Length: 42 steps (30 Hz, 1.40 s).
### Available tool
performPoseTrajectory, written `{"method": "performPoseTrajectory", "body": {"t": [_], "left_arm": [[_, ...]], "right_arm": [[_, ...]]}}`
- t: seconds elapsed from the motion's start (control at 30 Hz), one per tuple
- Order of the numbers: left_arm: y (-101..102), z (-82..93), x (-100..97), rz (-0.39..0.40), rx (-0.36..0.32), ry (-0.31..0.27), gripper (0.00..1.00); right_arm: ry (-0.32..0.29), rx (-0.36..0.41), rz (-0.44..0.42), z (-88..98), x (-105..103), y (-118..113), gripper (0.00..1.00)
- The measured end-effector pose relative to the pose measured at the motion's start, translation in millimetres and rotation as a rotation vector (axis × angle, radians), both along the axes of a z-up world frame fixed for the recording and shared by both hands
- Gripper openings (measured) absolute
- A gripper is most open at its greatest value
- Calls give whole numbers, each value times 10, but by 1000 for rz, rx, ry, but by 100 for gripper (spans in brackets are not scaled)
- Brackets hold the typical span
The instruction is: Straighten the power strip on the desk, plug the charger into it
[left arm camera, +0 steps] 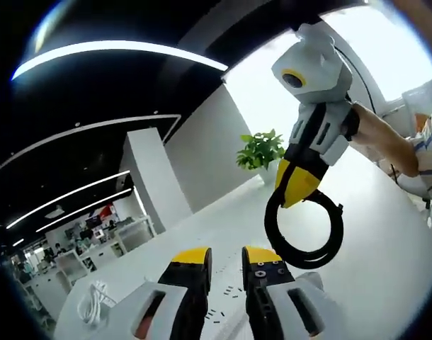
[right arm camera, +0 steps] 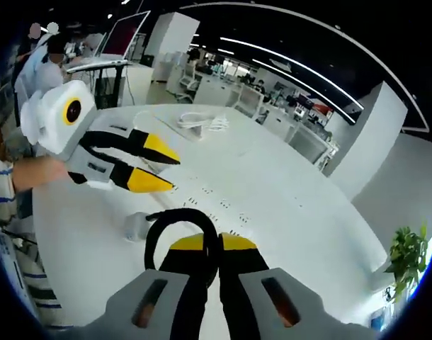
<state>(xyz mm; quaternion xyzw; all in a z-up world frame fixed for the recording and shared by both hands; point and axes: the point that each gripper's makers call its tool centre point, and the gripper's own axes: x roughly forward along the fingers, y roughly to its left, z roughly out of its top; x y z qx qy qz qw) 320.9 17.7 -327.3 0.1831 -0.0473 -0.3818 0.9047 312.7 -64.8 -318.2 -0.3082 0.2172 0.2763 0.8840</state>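
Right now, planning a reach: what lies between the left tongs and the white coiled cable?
Just bare white desk, seen in the right gripper view, between the left tongs and the white coiled cable.

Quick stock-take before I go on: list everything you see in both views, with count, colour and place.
Black cable: one, black, looped, hanging from the right gripper above the desk.
Power strip: one, white, lying along the desk below the grippers.
Charger: one, white, on the desk at the cable's end.
Coiled white cable: one, white, at the far side of the desk.
Desk: one, white.
Potted plant: one, green, at the desk's end.
Laptop: one, open, on a stand beyond the desk.
Left gripper: yellow tips, jaws apart.
Right gripper: yellow tips, shut on the cable.
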Motion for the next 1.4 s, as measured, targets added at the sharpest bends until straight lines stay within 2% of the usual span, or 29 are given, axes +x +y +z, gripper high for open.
{"method": "performPoseTrajectory", "body": {"t": [0.23,0.37,0.5,0.63,0.87,1.4], "left_arm": [[-120,-79,-73,-57,9,38,19],[-216,-135,-148,-88,38,32,19],[-292,-188,-197,-110,57,49,20],[-314,-254,-174,-95,44,83,21],[-374,-377,-135,-73,46,131,29],[-351,-499,30,-13,60,120,28]], "right_arm": [[-37,-32,-70,119,76,-115,3],[-43,-40,-95,177,107,-173,3],[-63,-46,-124,232,157,-223,3],[-84,-48,-153,305,207,-256,3],[-85,-29,-141,339,160,-164,3],[-58,28,-123,342,108,-63,3]]}}
